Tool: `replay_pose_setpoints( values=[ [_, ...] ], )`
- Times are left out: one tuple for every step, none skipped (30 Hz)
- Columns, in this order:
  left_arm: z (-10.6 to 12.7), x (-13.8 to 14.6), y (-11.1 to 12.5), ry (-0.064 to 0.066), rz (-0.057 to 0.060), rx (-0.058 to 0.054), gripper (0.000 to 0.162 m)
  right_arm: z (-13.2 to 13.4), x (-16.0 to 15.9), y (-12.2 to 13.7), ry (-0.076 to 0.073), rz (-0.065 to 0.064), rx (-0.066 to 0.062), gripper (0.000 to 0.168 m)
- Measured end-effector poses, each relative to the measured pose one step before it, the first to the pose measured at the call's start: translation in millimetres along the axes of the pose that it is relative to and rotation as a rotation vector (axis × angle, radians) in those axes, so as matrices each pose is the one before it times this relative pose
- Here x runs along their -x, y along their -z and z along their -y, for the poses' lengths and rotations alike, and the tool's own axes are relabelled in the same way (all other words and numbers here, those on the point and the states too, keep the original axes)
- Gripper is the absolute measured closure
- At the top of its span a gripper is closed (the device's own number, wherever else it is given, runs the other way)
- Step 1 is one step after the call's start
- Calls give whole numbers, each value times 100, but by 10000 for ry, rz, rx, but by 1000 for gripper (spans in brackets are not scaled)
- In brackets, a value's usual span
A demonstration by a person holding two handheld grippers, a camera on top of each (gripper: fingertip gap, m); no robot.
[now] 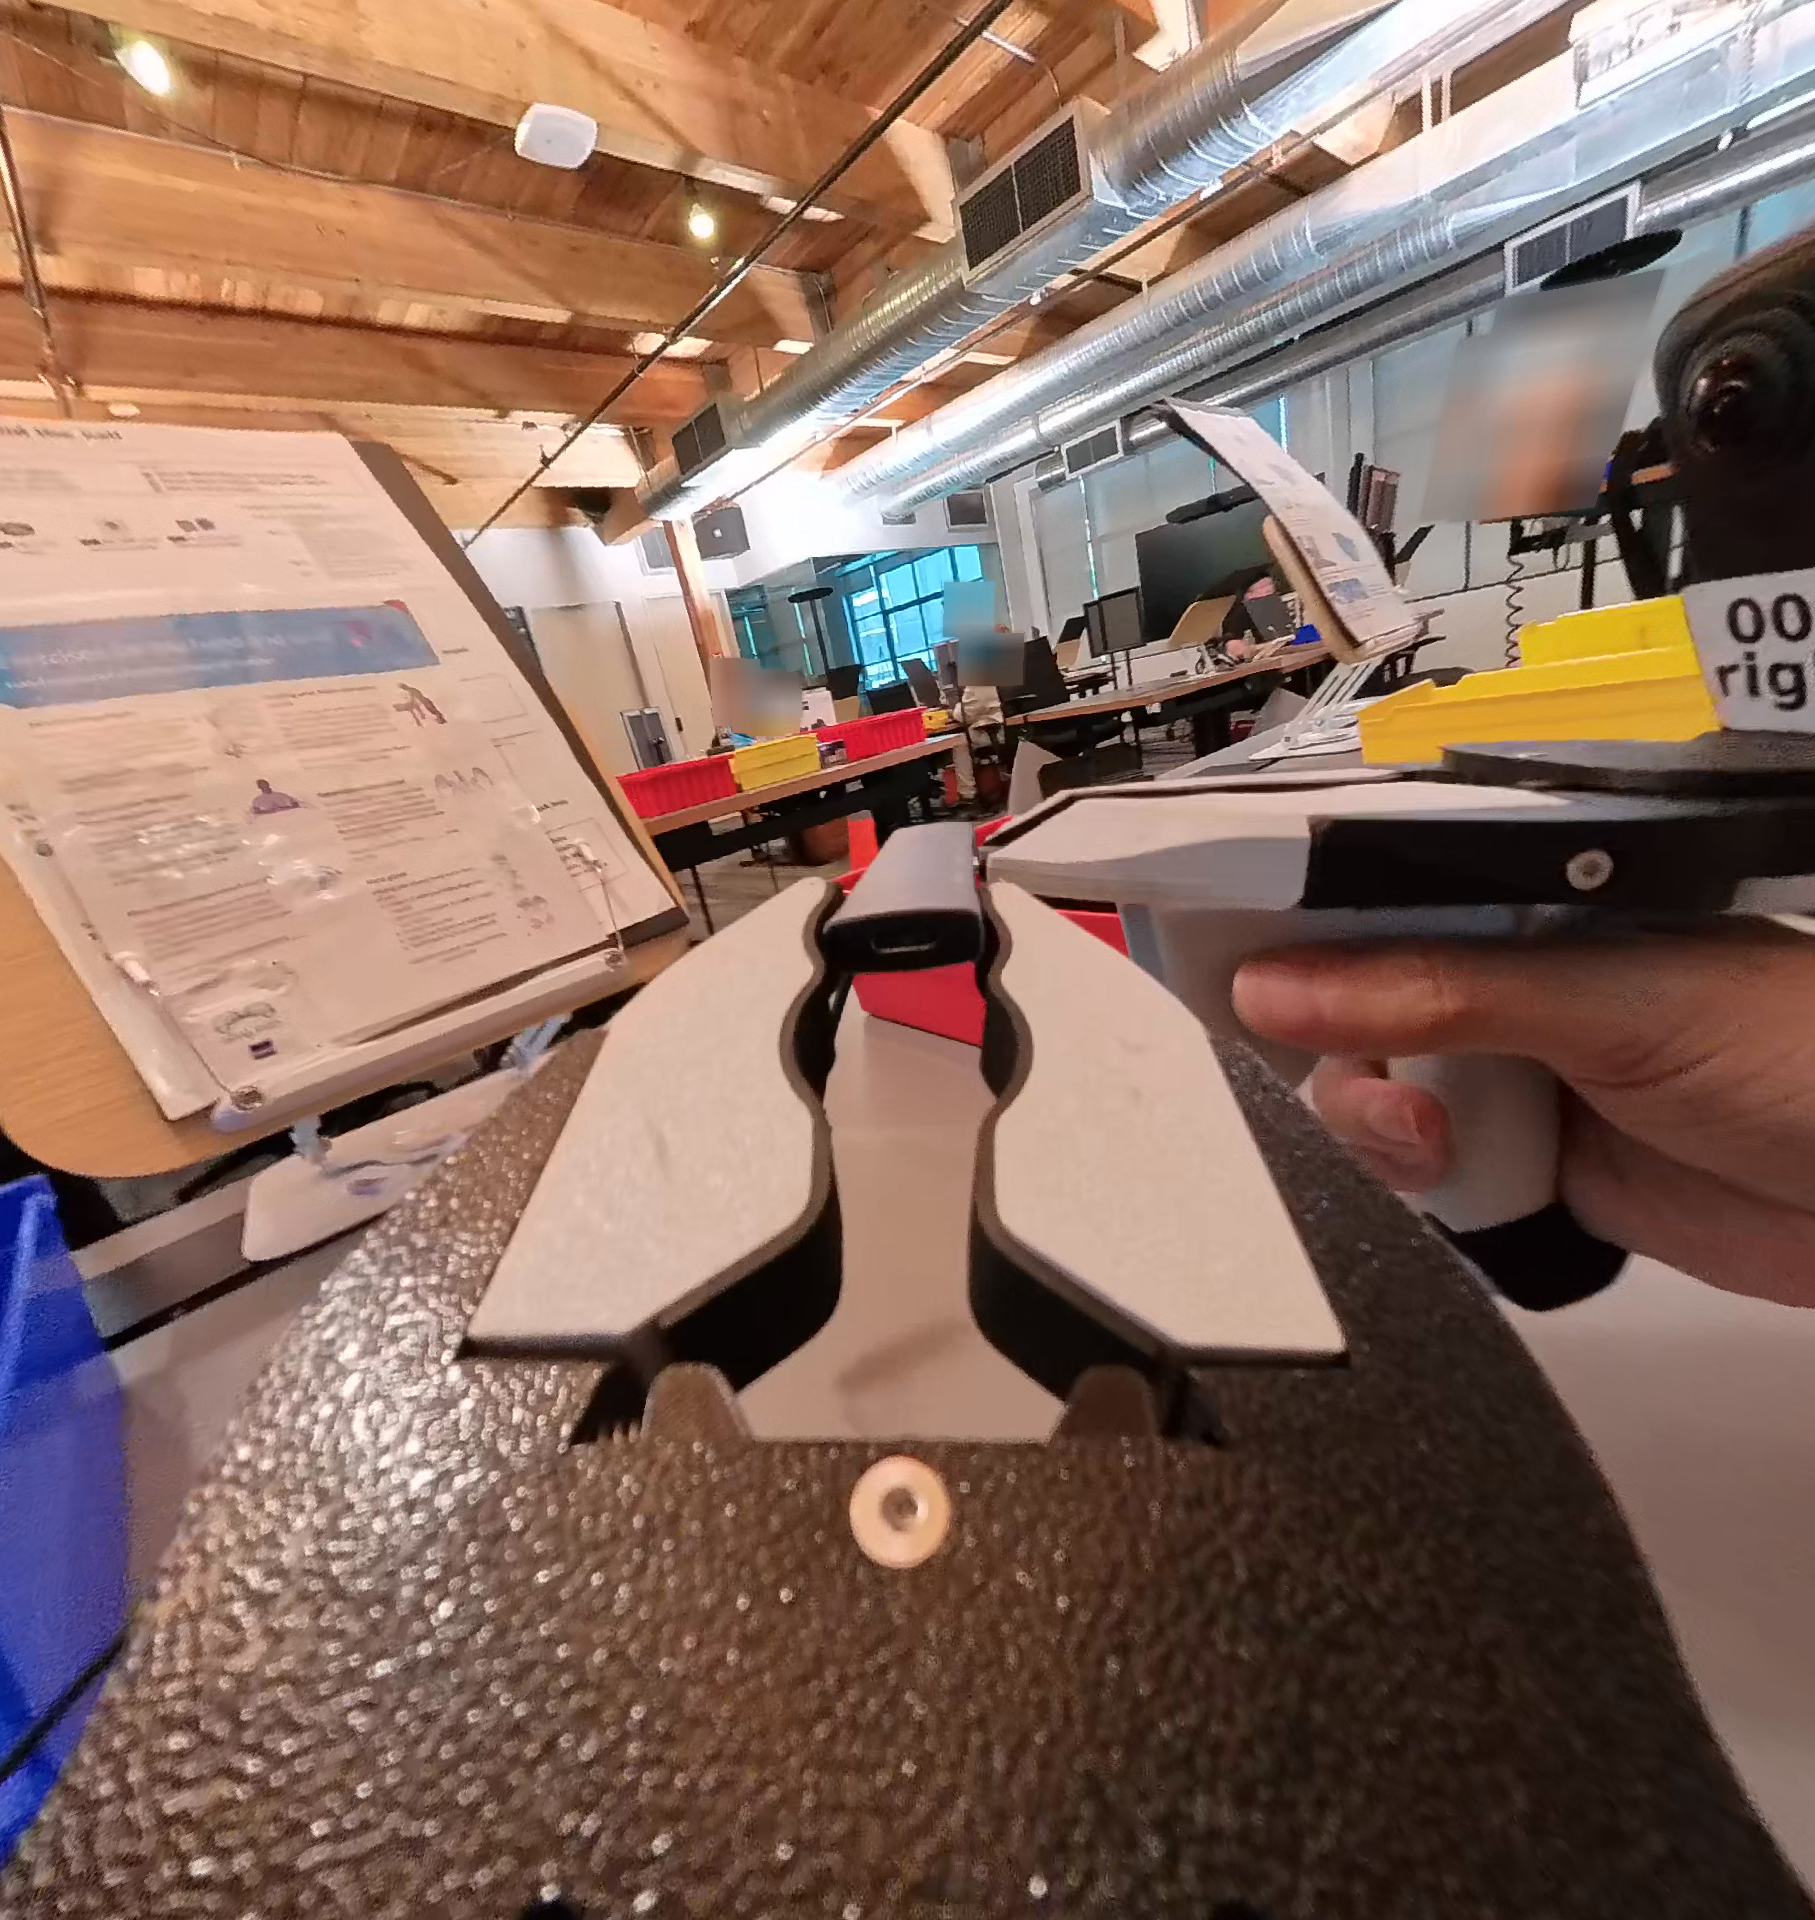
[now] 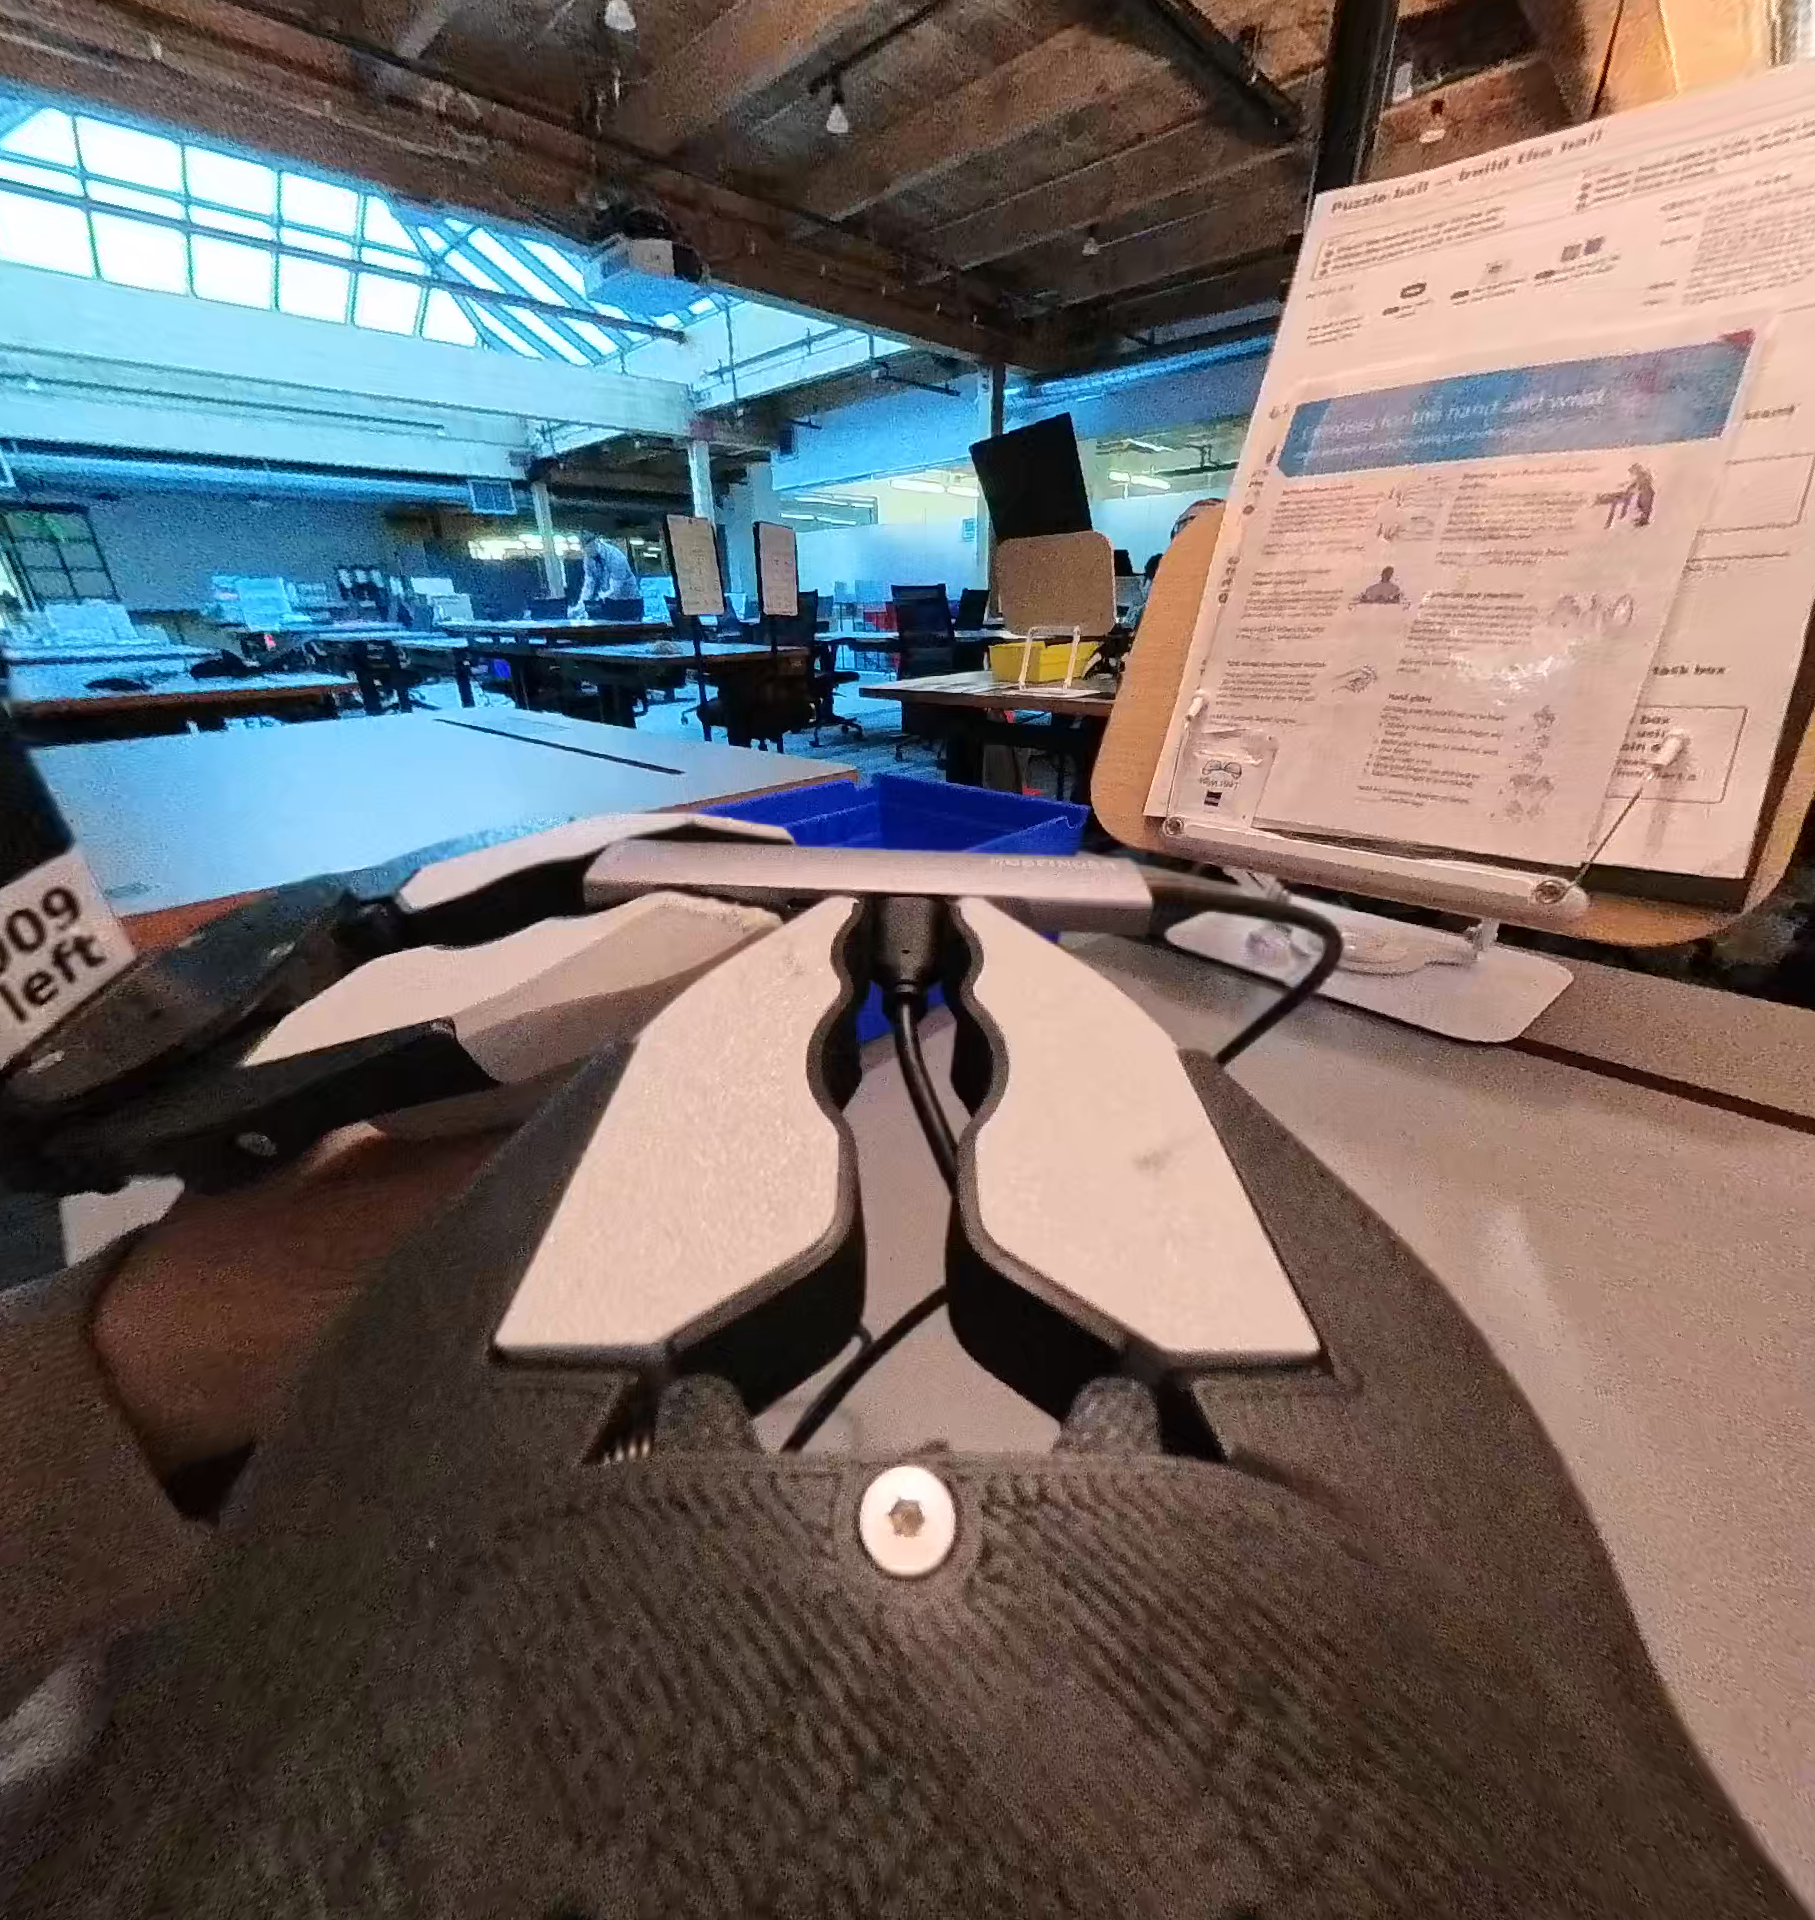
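Observation:
My left gripper [image 1: 903, 930] is shut on a slim dark grey hub [image 1: 911, 868], held above the table with an open port on its end facing the camera. In the right wrist view the hub [image 2: 986, 871] lies crosswise, with the left gripper [image 2: 674, 862] clamped on its left end. My right gripper [image 2: 903, 920] is shut on a black cable plug [image 2: 905, 945] whose tip meets the hub's long side; how deep it sits is hidden. The plug's cable [image 2: 924, 1081] trails back between the fingers. The right gripper [image 1: 1007, 847] also shows beside the hub in the left wrist view.
A stand with laminated sheets [image 1: 259, 748] is close by, also in the right wrist view [image 2: 1485, 623]. A blue bin [image 2: 913, 816] and a red bin [image 1: 924, 987] sit on the grey table [image 2: 1505, 1195]. A hand [image 1: 1609, 1091] grips the right handle. The hub's own cord [image 2: 1308, 956] loops down. Left and right tips are no more than a few centimetres apart.

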State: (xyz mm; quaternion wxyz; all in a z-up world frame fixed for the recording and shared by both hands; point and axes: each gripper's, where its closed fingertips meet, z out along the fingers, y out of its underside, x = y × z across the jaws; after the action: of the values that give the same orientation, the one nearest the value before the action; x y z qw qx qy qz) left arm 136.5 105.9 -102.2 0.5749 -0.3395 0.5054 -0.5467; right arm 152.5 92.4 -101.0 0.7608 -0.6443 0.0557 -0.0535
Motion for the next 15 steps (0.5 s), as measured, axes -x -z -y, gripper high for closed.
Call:
replay_pose_setpoints(
  values=[
    [-33,-43,-25,207,-99,-1,139,33,-16,102,354,48,-25,155],
    [47,-117,-3,162,-124,-38,138,171,66,106,305,97,-48,156],
    [69,-181,-4,97,-131,-47,138,69,17,22,189,131,10,156],
    [-2,-188,-51,44,-107,9,138,37,103,44,175,208,48,156],
    [-81,-190,-101,16,-85,73,137,-16,108,-4,300,148,34,155],
    [-106,-199,-124,30,-80,80,135,-22,-41,131,407,-9,29,156],
    [-96,-160,-108,74,-64,49,135,-132,65,12,418,42,107,155],
    [-69,-86,-54,101,-33,13,135,6,-4,49,380,-47,33,155],
    [-53,-24,-18,100,-8,-9,135,33,48,44,289,-27,-2,155],
    [-63,27,-28,98,11,1,135,91,44,-24,167,-41,-61,155],
    [-154,67,-64,132,47,56,135,172,57,50,75,-104,-123,155],
    [-174,79,-81,200,60,58,136,98,148,-124,24,-69,-148,155],
    [-109,34,-51,249,21,-31,136,2,220,-30,-29,73,-109,155],
    [-67,18,-17,211,-3,-78,136,-79,-15,-13,-129,36,-24,155],
    [-58,-3,-31,129,-7,-67,136,-86,-55,-44,-163,44,-7,155]
  ],
)
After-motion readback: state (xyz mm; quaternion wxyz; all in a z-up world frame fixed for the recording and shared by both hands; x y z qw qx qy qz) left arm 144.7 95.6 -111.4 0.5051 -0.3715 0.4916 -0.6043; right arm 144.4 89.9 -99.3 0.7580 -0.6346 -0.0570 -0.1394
